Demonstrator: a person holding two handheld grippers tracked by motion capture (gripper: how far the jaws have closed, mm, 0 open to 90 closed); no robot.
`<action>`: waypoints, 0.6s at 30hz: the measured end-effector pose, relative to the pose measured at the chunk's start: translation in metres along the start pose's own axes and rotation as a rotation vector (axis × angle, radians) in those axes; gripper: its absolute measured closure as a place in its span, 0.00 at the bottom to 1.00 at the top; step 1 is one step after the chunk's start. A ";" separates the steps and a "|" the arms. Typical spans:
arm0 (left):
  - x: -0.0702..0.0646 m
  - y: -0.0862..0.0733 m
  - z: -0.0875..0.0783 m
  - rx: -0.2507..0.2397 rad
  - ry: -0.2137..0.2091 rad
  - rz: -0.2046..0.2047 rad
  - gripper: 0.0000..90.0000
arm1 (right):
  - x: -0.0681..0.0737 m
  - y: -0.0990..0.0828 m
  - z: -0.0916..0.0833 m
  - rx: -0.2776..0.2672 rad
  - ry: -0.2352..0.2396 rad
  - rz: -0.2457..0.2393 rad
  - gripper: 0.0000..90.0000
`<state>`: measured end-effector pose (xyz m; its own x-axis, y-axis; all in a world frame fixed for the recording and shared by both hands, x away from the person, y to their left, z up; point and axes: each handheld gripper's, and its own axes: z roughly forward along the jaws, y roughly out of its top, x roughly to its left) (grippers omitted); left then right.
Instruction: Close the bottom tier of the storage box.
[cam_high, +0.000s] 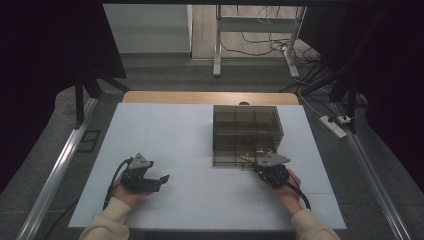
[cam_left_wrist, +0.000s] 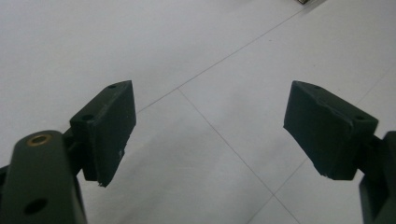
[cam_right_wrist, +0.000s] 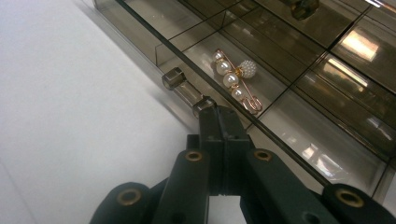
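The smoked-acrylic organizer box (cam_high: 247, 134) sits on the white worktop (cam_high: 175, 135) at about two o'clock from the worktop's middle, its front drawer toward the person.

The right hand-held gripper (cam_high: 261, 166) is at the box's front right corner, at about five o'clock from the box's middle. In the right gripper view its jaws are clenched flat together with the tips at one end of the drawer's small clear bar handle (cam_right_wrist: 183, 87); whether they pinch the handle or only touch it cannot be told.

Just beyond the tips, at about one o'clock from them, a pearl brooch pin (cam_right_wrist: 235, 79) with a gold clasp lies in a drawer compartment.

The left hand-held gripper (cam_high: 159, 181) rests well apart from the box, at about eight o'clock from it. Its jaws are released, spread wide over bare worktop, with nothing between the pads (cam_left_wrist: 112, 130).
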<state>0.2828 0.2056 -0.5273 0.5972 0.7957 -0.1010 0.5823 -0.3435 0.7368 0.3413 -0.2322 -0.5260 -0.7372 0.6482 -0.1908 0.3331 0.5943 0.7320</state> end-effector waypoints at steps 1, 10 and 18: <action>0.000 0.000 0.000 0.000 0.001 -0.001 0.19 | 0.000 0.000 0.000 0.000 0.000 0.000 0.99; 0.002 -0.002 -0.002 -0.003 0.001 -0.016 0.19 | -0.006 0.003 0.005 -0.005 -0.016 0.014 0.99; 0.002 -0.002 0.000 0.006 -0.001 -0.008 0.19 | -0.011 0.005 0.011 0.003 -0.030 0.021 0.99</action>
<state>0.2833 0.2076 -0.5288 0.5932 0.7979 -0.1071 0.5903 -0.3407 0.7318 0.3573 -0.2311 -0.5279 -0.7119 0.6746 -0.1952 0.3503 0.5820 0.7339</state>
